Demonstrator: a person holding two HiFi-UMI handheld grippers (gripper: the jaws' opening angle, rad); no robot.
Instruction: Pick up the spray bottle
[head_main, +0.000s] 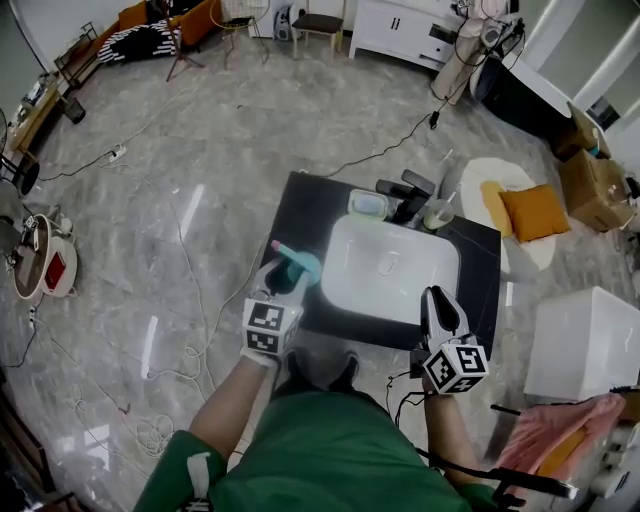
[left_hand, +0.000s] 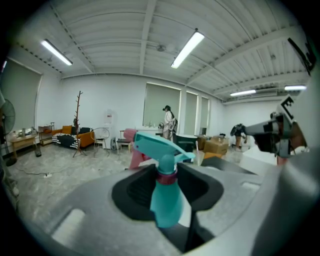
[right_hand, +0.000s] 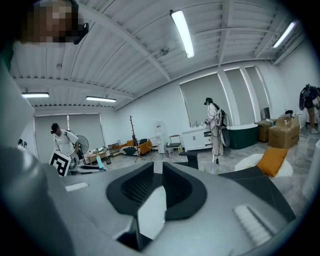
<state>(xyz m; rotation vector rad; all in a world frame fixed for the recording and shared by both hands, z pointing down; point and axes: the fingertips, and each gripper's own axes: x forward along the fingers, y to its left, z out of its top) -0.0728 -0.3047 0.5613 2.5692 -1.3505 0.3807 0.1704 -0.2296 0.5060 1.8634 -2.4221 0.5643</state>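
My left gripper (head_main: 284, 276) is shut on a teal spray bottle (head_main: 301, 266) with a pink nozzle, over the left part of the black counter (head_main: 305, 200). In the left gripper view the spray bottle (left_hand: 165, 197) stands upright between the jaws, its trigger head (left_hand: 155, 148) above them. At the sink's front right corner my right gripper (head_main: 434, 297) is shut and holds nothing. In the right gripper view its pads (right_hand: 175, 186) nearly touch, and the bottle (right_hand: 100, 162) shows small at the far left.
A white sink (head_main: 390, 268) fills the counter's middle, with a black faucet (head_main: 410, 199), a clear container (head_main: 368, 204) and a cup (head_main: 437, 213) behind it. At the right are a round seat with an orange cushion (head_main: 532, 211) and a white box (head_main: 585, 342). Cables (head_main: 170, 375) lie on the floor.
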